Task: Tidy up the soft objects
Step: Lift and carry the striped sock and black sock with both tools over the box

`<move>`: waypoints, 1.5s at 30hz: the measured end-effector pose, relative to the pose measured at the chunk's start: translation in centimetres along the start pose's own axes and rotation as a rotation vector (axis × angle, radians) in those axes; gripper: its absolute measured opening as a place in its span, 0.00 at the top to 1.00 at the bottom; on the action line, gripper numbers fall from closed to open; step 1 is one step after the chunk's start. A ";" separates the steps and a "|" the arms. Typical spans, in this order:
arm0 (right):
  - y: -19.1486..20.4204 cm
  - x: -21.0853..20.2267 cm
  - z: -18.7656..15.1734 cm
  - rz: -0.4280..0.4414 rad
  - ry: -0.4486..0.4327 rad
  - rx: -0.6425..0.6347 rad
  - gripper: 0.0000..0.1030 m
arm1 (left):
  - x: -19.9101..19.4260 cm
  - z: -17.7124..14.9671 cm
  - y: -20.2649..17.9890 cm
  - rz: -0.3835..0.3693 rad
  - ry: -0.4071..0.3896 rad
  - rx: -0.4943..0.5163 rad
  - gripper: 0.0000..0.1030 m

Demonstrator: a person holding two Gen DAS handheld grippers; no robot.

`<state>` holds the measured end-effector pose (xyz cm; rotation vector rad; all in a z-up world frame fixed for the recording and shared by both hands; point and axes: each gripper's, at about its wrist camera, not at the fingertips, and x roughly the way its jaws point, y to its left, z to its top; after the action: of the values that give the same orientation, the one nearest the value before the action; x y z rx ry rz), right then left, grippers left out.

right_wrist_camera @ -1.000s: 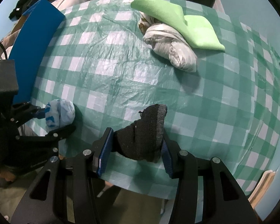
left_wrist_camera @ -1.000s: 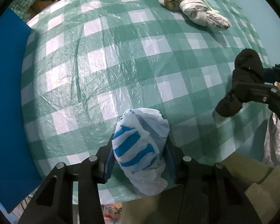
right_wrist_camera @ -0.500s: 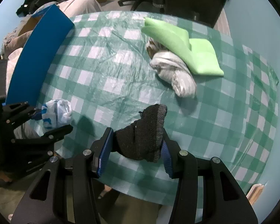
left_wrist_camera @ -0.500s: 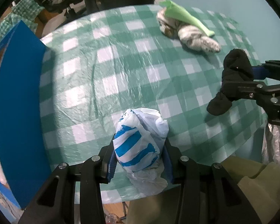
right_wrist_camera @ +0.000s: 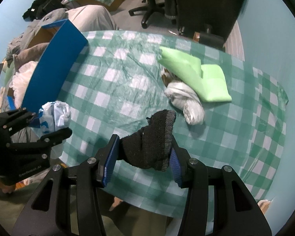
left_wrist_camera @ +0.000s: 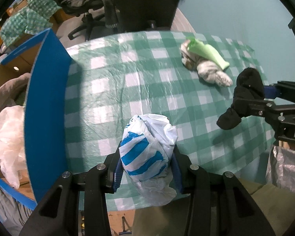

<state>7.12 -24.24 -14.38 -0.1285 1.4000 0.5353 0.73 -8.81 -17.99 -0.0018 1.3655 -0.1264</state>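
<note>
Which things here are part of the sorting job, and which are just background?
Job: plastic bag in left gripper; black sock in right gripper; green cloth; grey bundle; blue-edged box.
Background: office chair; checkered tablecloth.

Tabletop (right_wrist_camera: 116,90): broad bare stretch across the middle, passable. Far right blocked by green cloth (right_wrist_camera: 204,80) lying over grey bundle (right_wrist_camera: 188,102). Left edge walled by upright blue box flap (right_wrist_camera: 55,66); box behind crammed with soft items.
</note>
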 end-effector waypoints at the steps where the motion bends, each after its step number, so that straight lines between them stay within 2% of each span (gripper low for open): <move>1: 0.2 -0.1 0.2 -0.001 -0.003 -0.002 0.53 | -0.3 0.2 0.1 0.001 -0.007 -0.003 0.58; 15: 3.4 -1.8 3.3 0.015 -0.043 -0.075 0.53 | -4.6 1.6 3.2 0.033 -0.092 -0.088 0.59; 31: 8.2 -2.4 7.8 0.029 -0.080 -0.194 0.53 | -7.4 1.5 9.4 0.095 -0.143 -0.187 0.58; 45: 14.1 -2.1 12.1 0.052 -0.100 -0.326 0.53 | -9.6 1.9 15.3 0.139 -0.190 -0.270 0.58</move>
<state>11.86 -7.70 -7.01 -0.3241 1.2136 0.8015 2.04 7.11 -9.42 -0.1421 1.1804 0.1714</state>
